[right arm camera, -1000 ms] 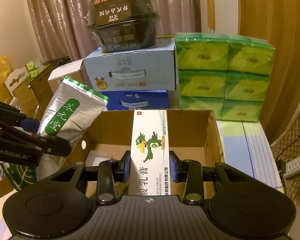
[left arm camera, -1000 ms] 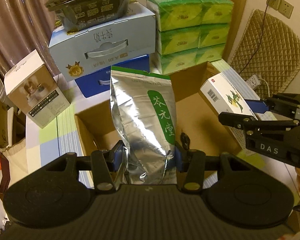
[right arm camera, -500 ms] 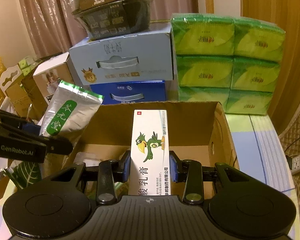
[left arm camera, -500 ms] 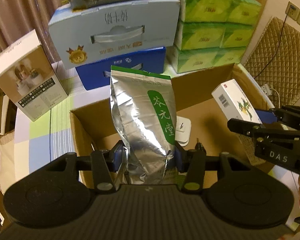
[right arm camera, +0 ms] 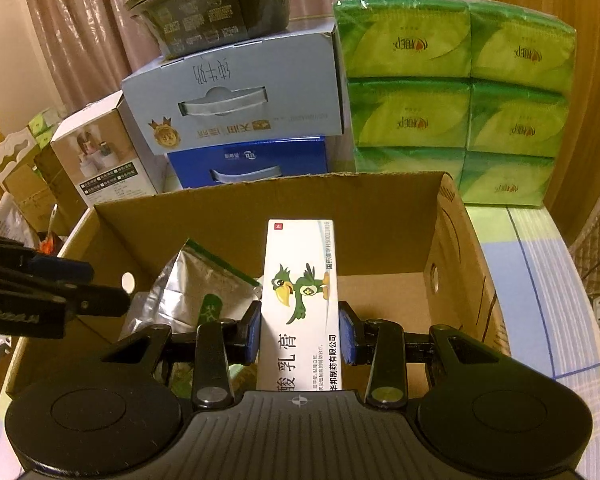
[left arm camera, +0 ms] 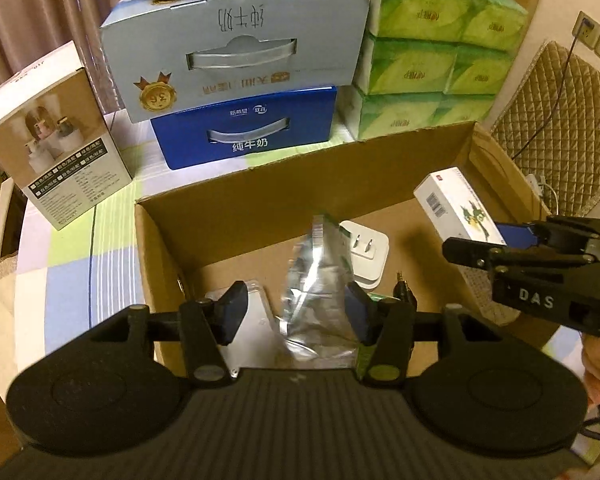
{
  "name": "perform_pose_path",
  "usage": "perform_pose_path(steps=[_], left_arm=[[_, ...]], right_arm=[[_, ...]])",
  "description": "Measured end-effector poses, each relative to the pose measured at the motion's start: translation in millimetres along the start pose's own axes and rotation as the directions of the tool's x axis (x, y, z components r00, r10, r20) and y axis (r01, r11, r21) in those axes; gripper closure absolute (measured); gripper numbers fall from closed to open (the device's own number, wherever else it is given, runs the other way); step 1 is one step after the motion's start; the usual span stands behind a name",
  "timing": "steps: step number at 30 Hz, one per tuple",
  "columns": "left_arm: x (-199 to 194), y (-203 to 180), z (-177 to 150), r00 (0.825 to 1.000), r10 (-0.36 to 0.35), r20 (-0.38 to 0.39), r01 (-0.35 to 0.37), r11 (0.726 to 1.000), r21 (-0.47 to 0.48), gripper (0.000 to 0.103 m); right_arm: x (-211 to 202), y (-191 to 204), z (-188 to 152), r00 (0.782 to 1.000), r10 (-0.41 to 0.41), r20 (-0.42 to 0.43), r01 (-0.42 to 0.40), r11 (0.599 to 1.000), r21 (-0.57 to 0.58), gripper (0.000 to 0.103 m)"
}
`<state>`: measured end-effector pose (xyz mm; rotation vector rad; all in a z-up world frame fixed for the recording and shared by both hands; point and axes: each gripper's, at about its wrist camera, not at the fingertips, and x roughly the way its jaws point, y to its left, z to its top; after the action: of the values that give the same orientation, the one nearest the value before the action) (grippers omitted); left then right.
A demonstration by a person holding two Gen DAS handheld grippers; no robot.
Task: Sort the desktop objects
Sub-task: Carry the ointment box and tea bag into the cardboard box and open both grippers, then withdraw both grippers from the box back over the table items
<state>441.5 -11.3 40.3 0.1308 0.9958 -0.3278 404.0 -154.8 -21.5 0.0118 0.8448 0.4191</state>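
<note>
My left gripper [left arm camera: 294, 312] is open above the open cardboard box [left arm camera: 260, 196]. The silver foil tea bag [left arm camera: 316, 280] hangs loose between its fingers, twisted edge-on, its lower end inside the box. It also shows in the right wrist view [right arm camera: 196, 292], leaning in the box. My right gripper [right arm camera: 300, 334] is shut on a white ointment carton with a green parrot [right arm camera: 302, 292], held over the right half of the cardboard box [right arm camera: 380, 216]. The carton also shows in the left wrist view [left arm camera: 456, 210].
Inside the box lie a white plug adapter [left arm camera: 366, 252], a clear plastic case [left arm camera: 250, 320] and a black audio jack [left arm camera: 404, 290]. Behind stand stacked milk cartons [left arm camera: 236, 56], green tissue packs [left arm camera: 432, 52] and a white product box [left arm camera: 56, 140].
My left gripper has opened and let go of the foil bag, which has dropped and twisted into the box. Both grippers have moved lower over the box.
</note>
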Motion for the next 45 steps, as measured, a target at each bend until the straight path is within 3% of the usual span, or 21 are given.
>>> perform_pose_path(steps=[11,22,35,45], left_arm=[[-17,-6,-11,0.999,-0.013,0.034,0.013,1.0,0.003,0.049],[-51,-10,-25,0.998,-0.015,0.055,0.014,1.0,0.011,0.046],[-97,-34,-67,0.999,-0.013,0.052,0.012,1.0,0.014,0.04],[-129,-56,-100,0.998,-0.016,0.065,0.014,1.0,0.022,0.02]], right_arm=[[-1,1,2,0.999,0.054,0.005,-0.054,0.997,0.047,0.066],[-38,9,3,0.998,0.042,0.036,-0.043,0.999,0.029,0.058],[-103,27,-11,0.997,0.058,0.051,-0.058,0.998,-0.003,0.034],[-151,33,-41,0.995,0.07,0.064,-0.07,0.998,-0.005,0.013]])
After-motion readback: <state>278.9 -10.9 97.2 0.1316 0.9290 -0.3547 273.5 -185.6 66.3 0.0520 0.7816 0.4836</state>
